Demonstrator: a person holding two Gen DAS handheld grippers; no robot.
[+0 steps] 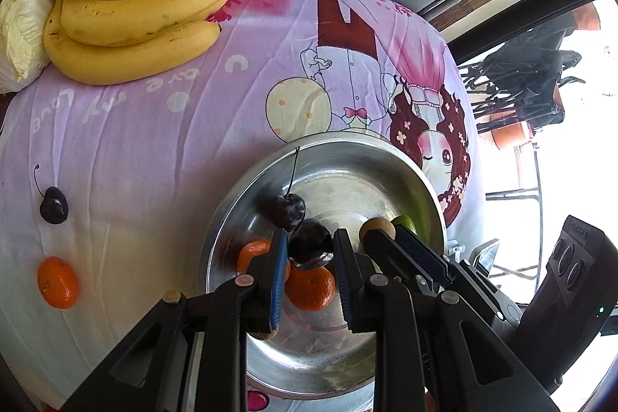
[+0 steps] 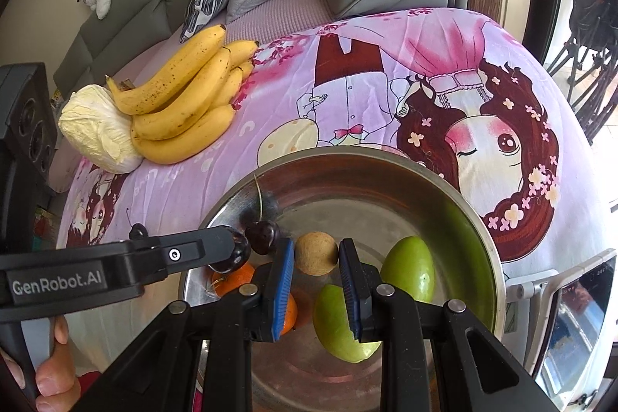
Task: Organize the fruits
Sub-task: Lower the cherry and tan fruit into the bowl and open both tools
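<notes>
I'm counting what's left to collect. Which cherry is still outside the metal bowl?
The cherry lying on the pink cloth, just above the lone tangerine. The other two are over the bowl, one between the left tool's fingers.

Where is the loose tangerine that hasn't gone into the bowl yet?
In the left wrist view, the tangerine lies on the pink sheet at far left, just below a stemmed cherry, well left of the metal bowl.

left wrist: close above bowl, facing forward-down | right wrist: same | shared: bowl, bananas
</notes>
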